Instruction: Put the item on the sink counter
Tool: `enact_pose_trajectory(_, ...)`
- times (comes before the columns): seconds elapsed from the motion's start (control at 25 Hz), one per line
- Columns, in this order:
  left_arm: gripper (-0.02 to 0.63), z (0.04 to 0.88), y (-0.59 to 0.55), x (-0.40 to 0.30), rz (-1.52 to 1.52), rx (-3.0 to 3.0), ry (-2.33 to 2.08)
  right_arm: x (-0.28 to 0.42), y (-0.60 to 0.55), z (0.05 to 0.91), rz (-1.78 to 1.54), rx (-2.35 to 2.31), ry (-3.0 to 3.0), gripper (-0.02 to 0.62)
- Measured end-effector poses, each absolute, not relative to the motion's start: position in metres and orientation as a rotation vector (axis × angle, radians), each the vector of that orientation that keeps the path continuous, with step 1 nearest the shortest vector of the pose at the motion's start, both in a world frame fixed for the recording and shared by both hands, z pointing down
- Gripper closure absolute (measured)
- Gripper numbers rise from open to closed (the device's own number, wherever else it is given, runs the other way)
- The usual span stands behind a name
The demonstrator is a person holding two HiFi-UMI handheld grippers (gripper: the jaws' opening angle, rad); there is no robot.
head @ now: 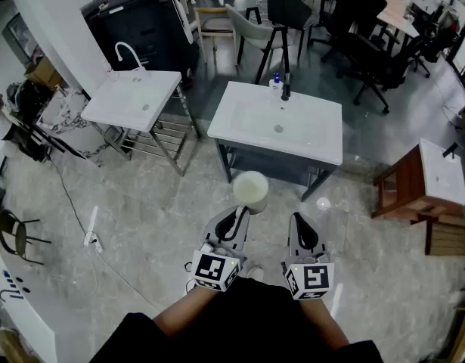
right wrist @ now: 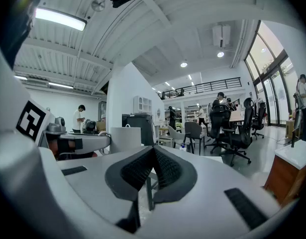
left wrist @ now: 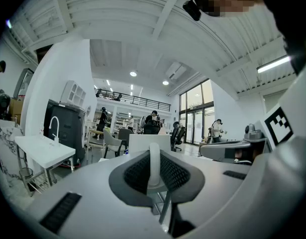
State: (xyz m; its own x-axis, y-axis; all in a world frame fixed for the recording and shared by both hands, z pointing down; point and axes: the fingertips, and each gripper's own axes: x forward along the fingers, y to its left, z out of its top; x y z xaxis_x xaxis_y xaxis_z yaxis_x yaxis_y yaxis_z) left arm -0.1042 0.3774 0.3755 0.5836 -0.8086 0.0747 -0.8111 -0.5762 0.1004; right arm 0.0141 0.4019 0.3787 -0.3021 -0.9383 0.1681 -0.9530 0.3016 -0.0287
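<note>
A pale cream cup [head: 251,190] hangs above the floor, a little short of the white sink counter [head: 315,144]. My left gripper [head: 239,212] is shut on the cup's wall. In the left gripper view the cup [left wrist: 149,144] rises just past the jaws, with its wall pinched between the dark pads [left wrist: 137,173]. My right gripper [head: 299,221] is level with the left one and a hand's width to its right, shut with nothing in it. In the right gripper view the pads [right wrist: 165,169] meet, and the cup [right wrist: 125,138] stands off to the left.
A black faucet [head: 286,91] and a blue-capped bottle [head: 275,82] stand at the counter's far edge. A second white sink [head: 134,97] on a metal frame is to the left. A wooden cabinet [head: 413,184] is to the right. Chairs and desks fill the background.
</note>
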Motion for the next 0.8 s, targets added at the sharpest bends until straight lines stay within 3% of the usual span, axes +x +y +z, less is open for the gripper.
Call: enact_pose_trajectory(0.8,0.565,0.385,0.357,-0.084,0.068,2.684,-1.398,0.046,0.390,0.390,0.273,1.770,-2.560,0.565)
